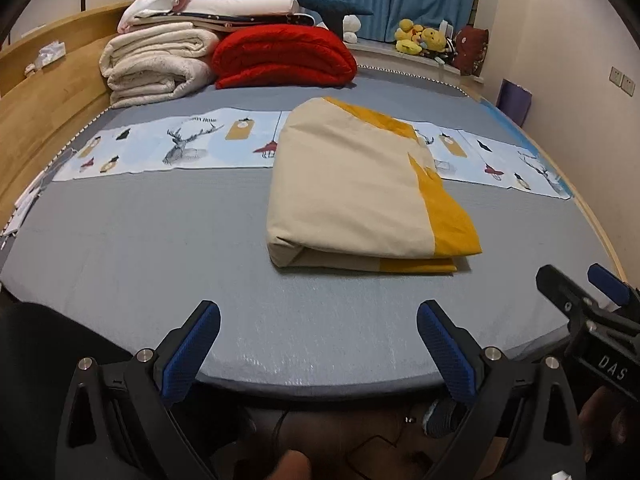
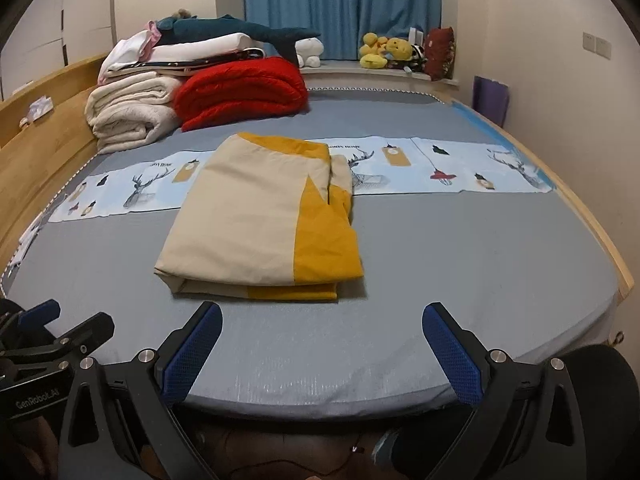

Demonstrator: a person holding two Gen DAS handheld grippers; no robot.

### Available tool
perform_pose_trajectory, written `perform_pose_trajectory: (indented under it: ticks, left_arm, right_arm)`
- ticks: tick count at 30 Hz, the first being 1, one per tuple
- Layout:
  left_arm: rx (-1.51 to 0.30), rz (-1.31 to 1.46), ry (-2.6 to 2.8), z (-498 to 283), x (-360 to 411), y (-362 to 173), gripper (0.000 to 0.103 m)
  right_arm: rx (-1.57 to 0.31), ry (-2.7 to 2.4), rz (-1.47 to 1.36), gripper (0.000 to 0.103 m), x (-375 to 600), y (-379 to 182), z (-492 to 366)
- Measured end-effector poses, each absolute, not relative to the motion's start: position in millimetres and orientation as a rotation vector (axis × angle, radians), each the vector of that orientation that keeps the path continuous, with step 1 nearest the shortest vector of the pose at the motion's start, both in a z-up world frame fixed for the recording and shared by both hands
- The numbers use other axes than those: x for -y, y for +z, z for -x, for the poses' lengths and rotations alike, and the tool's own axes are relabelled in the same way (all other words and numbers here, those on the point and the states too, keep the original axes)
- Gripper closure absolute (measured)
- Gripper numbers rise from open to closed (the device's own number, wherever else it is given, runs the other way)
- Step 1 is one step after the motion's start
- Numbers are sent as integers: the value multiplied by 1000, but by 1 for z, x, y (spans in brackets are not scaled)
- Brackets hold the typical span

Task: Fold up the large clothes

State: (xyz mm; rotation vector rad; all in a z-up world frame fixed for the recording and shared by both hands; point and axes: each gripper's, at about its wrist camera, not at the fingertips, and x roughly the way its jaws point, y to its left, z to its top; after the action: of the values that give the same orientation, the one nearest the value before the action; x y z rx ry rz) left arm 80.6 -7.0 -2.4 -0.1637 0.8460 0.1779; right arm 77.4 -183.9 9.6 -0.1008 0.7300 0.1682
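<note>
Cloth: folded beige-and-yellow fabric bundle point(image 1: 360, 184) lies mid grey bed point(image 1: 160, 260).
Left gripper point(image 1: 318, 334): wide, empty, at near edge.
Right gripper point(image 2: 322, 336): wide, empty.

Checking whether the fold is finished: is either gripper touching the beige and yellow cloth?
Apart. The right wrist view shows grey bed between the open right gripper and the folded cloth; the left wrist view shows the left gripper likewise clear.
</note>
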Motion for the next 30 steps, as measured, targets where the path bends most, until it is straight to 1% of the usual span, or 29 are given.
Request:
perform_pose_trajectory:
  ticks: [16,30]
  left_arm:
    - [-865,193,184,-89,2,-14,5]
    - [-853,186,169,-91,1,-13,5]
  right_arm:
    - [-743,220,156,3,156,-7,-87]
    - [-741,218,148,3,156,-8,-95]
